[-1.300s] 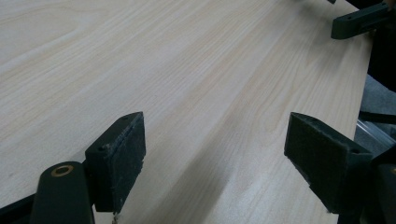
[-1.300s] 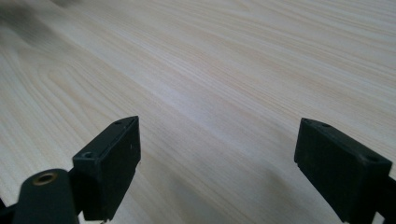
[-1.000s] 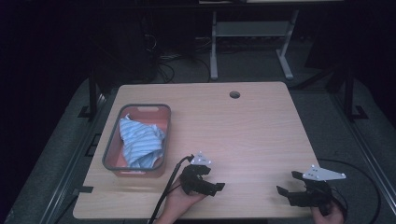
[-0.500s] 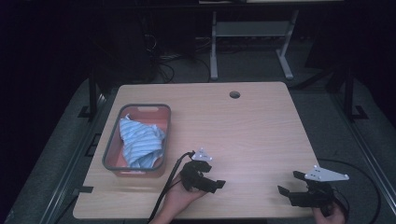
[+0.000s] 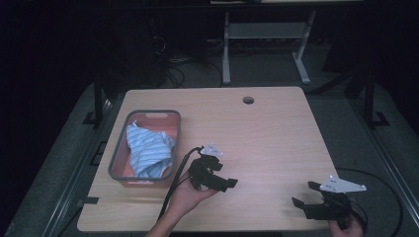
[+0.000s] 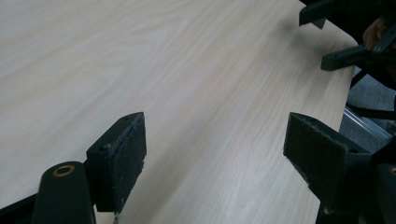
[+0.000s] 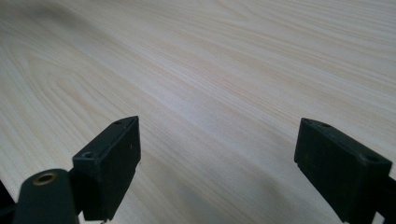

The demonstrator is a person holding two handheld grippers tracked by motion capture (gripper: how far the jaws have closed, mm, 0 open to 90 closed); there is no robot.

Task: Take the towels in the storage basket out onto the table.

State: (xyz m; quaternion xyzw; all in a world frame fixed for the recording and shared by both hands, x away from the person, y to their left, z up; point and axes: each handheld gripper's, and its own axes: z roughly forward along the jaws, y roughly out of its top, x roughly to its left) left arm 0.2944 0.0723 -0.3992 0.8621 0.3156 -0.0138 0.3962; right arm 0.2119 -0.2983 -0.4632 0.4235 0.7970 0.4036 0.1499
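A: Where do the two black hand-held grippers sit?

B: The left gripper (image 5: 228, 182) hovers over the pale wood-grain desk (image 5: 276, 133), near its front middle, just right of the grey rectangular plastic bin (image 5: 121, 150). The right gripper (image 5: 302, 195) is at the front right corner, well apart from the left.

A: State of the fingers?

B: Both pairs stand wide apart, empty; bare desk shows between the left gripper's fingers (image 6: 119, 161) and the right gripper's fingers (image 7: 109, 161).

A: And the bin's contents?

B: A crumpled blue-and-white striped cloth (image 5: 148, 150) lies inside the bin, at the desk's left side, untouched.
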